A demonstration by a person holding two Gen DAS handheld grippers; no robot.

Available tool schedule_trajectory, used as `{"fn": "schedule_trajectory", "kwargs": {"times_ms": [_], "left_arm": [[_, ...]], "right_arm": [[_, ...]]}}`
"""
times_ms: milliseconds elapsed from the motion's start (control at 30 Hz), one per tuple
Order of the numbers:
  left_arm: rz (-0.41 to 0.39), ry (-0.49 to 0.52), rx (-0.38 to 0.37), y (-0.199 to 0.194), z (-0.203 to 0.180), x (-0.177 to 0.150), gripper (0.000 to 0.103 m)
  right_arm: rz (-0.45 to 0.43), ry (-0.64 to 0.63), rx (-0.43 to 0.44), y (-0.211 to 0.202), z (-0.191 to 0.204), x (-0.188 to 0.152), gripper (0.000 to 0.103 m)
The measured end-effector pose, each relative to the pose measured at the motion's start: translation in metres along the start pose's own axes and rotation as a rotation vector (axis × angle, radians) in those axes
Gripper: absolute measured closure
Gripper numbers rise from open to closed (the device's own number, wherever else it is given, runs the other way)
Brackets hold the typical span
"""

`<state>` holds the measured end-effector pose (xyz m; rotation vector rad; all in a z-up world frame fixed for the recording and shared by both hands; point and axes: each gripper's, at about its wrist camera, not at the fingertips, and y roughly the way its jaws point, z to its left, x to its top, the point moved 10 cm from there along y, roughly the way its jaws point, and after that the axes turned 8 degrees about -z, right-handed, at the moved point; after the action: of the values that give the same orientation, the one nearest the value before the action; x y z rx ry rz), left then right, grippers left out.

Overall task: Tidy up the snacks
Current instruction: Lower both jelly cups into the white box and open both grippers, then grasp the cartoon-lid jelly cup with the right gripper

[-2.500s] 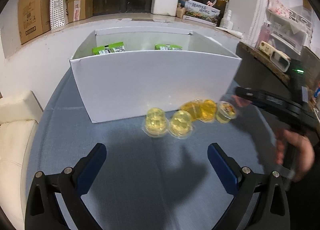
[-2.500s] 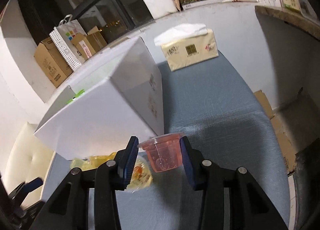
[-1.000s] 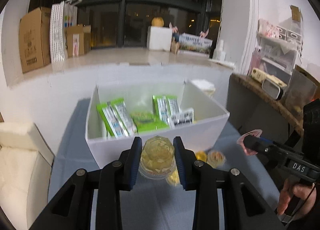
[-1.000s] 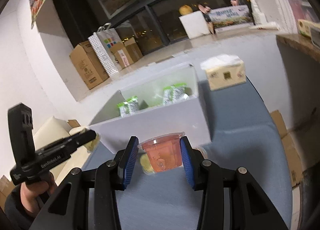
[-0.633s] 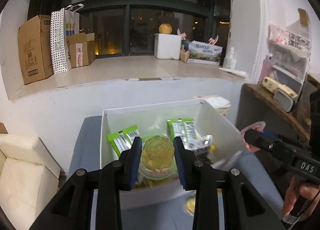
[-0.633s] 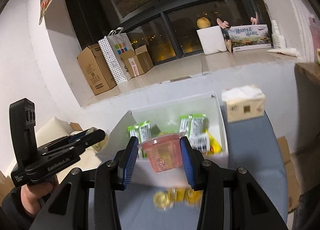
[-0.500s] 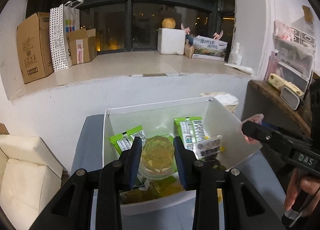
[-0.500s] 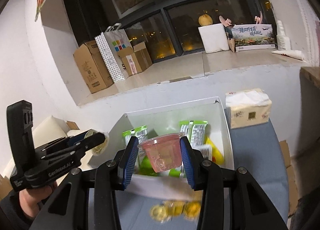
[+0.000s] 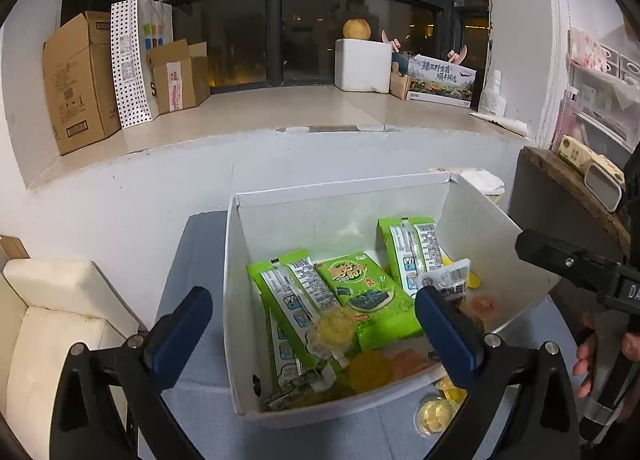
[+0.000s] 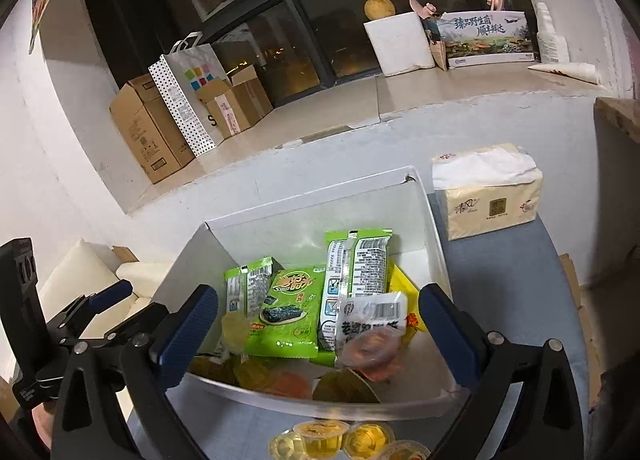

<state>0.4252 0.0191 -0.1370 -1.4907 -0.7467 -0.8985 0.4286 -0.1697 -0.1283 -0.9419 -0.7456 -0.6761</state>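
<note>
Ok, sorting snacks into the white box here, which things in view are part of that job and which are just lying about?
Part of the job:
white box
green snack packets
pink jelly cup in the box
yellow jelly cups on the table in front of the box

Just lying about:
tissue pack
cardboard boxes
dotted paper bag
white foam box

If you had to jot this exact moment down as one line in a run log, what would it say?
left gripper: opening, yellow jelly cup dropping | right gripper: opening, pink jelly cup dropping | white box: holds green snack packs | table: jelly cups remain
</note>
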Motion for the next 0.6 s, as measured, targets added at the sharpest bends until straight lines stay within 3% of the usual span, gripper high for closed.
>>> {"fn": "schedule_trajectory", "kwargs": {"times_ms": [200, 367, 600], "left_arm": [[0.007, 0.035, 0.003, -0.018, -0.009, -0.007, 0.0], [-0.007, -0.011, -0.034, -0.049, -0.021, -0.017, 0.0], [-0.016, -0.016, -0.088, -0.1, -0.054, -0.068, 0.0]], "right_arm": [[-0.017, -0.052, -0.006, -0.028, 0.003, -0.007, 0.0], [-0.036, -0.077, -0.012, -0.067, -0.001, -0.025, 0.0], [0.019, -0.092, -0.111, -0.112, -0.032, -0.089, 0.0]]}}
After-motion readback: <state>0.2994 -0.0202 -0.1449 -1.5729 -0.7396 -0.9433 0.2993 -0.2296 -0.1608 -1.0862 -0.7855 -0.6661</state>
